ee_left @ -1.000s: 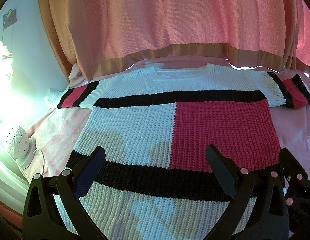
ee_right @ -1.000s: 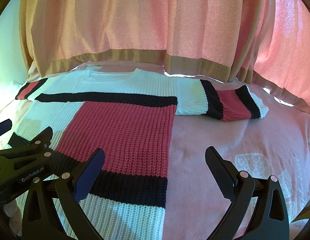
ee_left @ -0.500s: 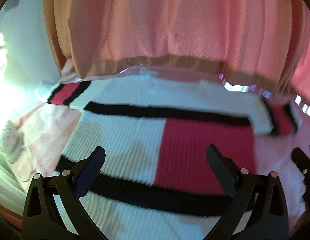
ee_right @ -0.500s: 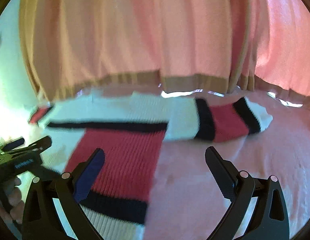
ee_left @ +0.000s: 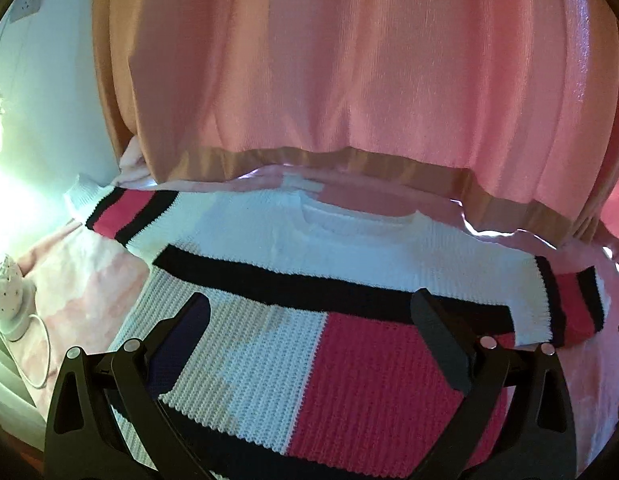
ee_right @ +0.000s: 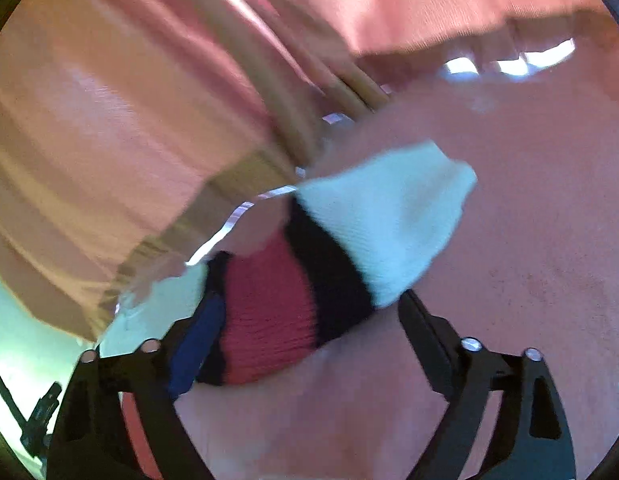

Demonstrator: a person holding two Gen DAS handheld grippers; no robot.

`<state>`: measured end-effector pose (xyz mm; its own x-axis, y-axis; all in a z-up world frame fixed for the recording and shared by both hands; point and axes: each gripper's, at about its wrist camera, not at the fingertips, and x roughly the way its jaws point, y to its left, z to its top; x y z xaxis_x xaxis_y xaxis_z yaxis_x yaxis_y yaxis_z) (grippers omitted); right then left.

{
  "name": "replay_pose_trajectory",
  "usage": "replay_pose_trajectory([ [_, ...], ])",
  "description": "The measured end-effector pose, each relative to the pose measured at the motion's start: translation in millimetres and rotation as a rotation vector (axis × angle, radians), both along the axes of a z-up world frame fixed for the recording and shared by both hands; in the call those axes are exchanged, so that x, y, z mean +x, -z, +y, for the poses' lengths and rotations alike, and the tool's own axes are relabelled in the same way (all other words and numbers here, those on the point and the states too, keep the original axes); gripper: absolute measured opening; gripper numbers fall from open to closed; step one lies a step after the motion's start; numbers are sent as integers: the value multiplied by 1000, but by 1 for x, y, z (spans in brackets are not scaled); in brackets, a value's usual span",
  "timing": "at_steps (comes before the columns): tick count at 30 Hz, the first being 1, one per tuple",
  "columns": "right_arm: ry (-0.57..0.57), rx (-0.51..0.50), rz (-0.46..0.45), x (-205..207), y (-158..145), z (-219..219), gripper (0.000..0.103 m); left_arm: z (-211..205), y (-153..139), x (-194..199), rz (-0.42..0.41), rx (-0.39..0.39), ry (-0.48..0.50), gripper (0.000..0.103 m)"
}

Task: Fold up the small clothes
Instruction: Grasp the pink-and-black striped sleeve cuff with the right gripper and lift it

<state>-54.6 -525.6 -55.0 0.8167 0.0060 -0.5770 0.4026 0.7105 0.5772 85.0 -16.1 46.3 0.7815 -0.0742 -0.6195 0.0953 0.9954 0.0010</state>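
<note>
Sweater is spread flat on the bed; its striped sleeve has been reached by the right gripper, jaws narrowing around it ungripped; left gripper is held open.

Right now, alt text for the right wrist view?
The right hand-held gripper straddles the striped sleeve end of a knit sweater, jaws closing but pads not yet pressing it. The sleeve, banded white, black and red, lies on a pink bedspread, with a pink curtain behind. The picture is motion-blurred and tilted.
</note>
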Motion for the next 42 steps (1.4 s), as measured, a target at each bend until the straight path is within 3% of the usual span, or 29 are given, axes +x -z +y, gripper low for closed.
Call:
replay_pose_trajectory([
  [2, 7, 48, 9, 9, 16, -13, 75, 1, 1, 2, -7, 8, -6, 98],
  [6, 31, 109, -16, 19, 32, -32, 71, 2, 7, 10, 28, 3, -13, 98],
  [7, 33, 131, -27, 18, 36, -35, 63, 2, 8, 11, 33, 0, -14, 98],
  [9, 16, 203, -59, 22, 43, -39, 34, 1, 10, 15, 45, -7, -19, 98],
  [10, 7, 217, -64, 22, 44, -39, 14, 1, 11, 16, 46, -7, -22, 98],
  [13, 7, 227, -170, 5, 25, -37, 14, -2, 11, 18, 49, -19, -27, 98],
  [15, 19, 208, -193, -7, 10, -36, 15, -4, 11, 19, 55, -32, -22, 98],
  [18, 41, 221, -163, -19, 10, -34, 42, -9, 13, 18, 58, -33, -12, 98],
  [19, 56, 247, -144, -20, 16, -35, 63, -10, 13, 18, 59, -32, -10, 98],
  [20, 83, 278, -105, -21, 24, -36, 68, -12, 13, 17, 59, -30, -6, 98],
  [24, 79, 382, -82, -7, 45, -43, 65, -16, 15, 16, 60, -20, -1, 98],
  [26, 57, 372, -128, 0, 43, -44, 67, -17, 15, 16, 60, -17, -3, 98],
  [27, 35, 392, -152, 4, 44, -44, 57, -17, 15, 16, 60, -18, -5, 98],
  [28, 7, 436, -181, 9, 47, -45, 26, -17, 16, 17, 63, -20, -9, 98],
  [29, -1, 451, -182, 11, 47, -45, 15, -16, 16, 19, 66, -24, -11, 98],
  [30, -4, 451, -186, 12, 45, -43, 15, -16, 16, 19, 70, -28, -13, 98],
  [33, -3, 344, -251, -2, 5, -33, 14, -13, 15, 21, 79, -45, -12, 98],
  [36, -89, 189, -353, -7, -68, 6, 14, -7, 9, 20, 66, -64, -13, 98],
  [39, -274, 22, -421, 19, -139, 87, 14, 5, 3, 19, 56, -87, -28, 98],
  [42, -485, -40, -439, 71, -173, 192, 26, 24, -5, 21, 39, -113, -55, 98],
])
